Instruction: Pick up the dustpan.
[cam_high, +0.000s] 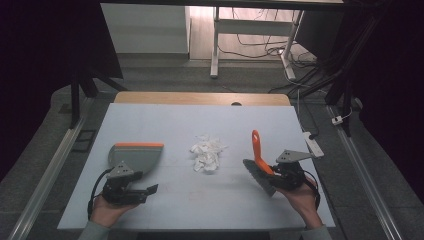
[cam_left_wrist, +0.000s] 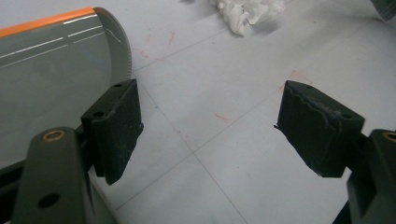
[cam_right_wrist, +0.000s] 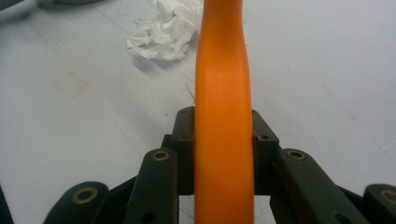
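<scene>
Two tongs (cam_high: 150, 190) (cam_high: 274, 172), one brush (cam_high: 258, 159), one dustpan (cam_high: 137, 156).

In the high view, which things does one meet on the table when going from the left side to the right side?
left gripper → grey dustpan with an orange edge → crumpled white paper → brush with an orange handle → right gripper, shut on the brush handle.
</scene>
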